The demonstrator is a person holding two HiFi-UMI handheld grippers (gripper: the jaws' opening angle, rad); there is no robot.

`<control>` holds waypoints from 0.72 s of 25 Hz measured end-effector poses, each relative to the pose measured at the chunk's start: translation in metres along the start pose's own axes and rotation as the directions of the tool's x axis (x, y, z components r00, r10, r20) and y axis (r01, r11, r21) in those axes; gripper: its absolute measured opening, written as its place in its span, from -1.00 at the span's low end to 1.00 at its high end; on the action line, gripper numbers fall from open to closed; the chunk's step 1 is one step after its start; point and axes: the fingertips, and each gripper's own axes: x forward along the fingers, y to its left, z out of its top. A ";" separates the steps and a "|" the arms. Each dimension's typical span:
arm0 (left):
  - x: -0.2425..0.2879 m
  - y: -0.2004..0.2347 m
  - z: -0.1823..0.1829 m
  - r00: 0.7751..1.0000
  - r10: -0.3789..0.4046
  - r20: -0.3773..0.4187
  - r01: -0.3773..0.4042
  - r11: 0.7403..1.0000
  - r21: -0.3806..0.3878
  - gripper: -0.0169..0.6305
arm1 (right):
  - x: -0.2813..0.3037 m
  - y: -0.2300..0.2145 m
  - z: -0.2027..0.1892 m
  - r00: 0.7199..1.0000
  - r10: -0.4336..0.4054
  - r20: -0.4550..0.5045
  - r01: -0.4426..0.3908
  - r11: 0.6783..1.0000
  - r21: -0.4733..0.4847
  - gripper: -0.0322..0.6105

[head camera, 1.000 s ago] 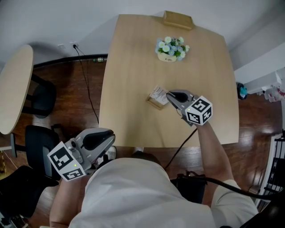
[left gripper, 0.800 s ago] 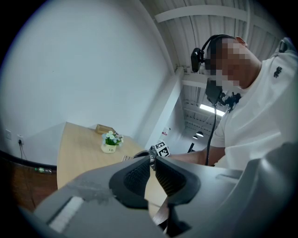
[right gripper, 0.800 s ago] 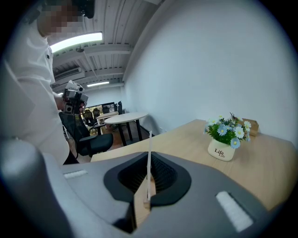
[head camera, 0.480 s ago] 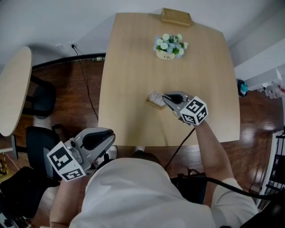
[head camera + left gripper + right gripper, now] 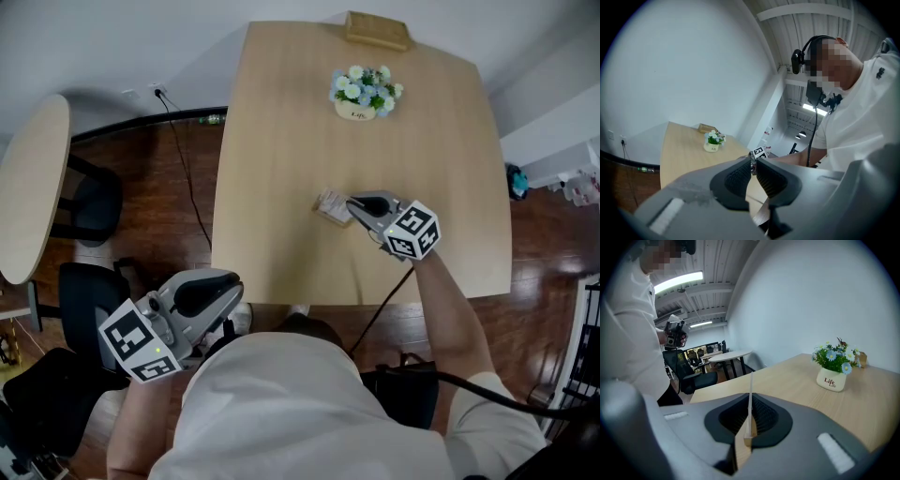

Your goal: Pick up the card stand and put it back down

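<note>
In the right claw [image 5: 750, 411] sits the card stand [image 5: 749, 434], clamped.

Two tables [image 5: 281, 141] [image 5: 33, 187], one flowerpot [image 5: 364, 91], one card stand [image 5: 330, 205], two hand-held grippers [image 5: 228, 284] [image 5: 353, 203]

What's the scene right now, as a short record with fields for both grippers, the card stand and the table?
Right gripper: jaws shut on the card stand, over the table's near half.
Left gripper: held off the table beside the person's body, jaws together, nothing between them.
Card stand: upright between the right jaws; lifted or resting, cannot tell.
Table: flower pot and wooden box toward the far edge.
</note>
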 end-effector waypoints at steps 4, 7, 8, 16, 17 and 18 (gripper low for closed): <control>0.000 0.000 0.001 1.000 -0.007 -0.007 0.007 1.000 0.003 -0.85 | -0.001 0.000 -0.001 1.000 0.007 -0.011 -0.007 1.000 -0.003 -0.79; -0.003 0.000 0.002 1.000 -0.016 -0.015 0.016 1.000 0.005 -0.85 | -0.002 -0.001 0.002 1.000 -0.007 -0.004 0.007 1.000 -0.001 -0.64; -0.004 0.001 0.002 1.000 -0.020 -0.019 0.020 1.000 0.006 -0.85 | -0.003 -0.002 0.006 1.000 -0.019 0.007 0.019 1.000 0.001 -0.60; -0.006 0.001 0.010 0.992 -0.111 -0.052 0.114 0.993 0.045 -0.85 | -0.047 -0.007 0.040 0.948 -0.291 0.129 0.291 0.957 0.022 -0.50; -0.007 0.001 0.011 0.991 -0.124 -0.056 0.127 0.990 0.055 -0.85 | -0.056 -0.003 0.046 0.934 -0.326 0.148 0.325 0.945 0.032 -0.50; -0.008 0.002 0.011 0.989 -0.138 -0.060 0.142 0.988 0.065 -0.85 | -0.065 0.003 0.051 0.919 -0.358 0.165 0.355 0.934 0.045 -0.50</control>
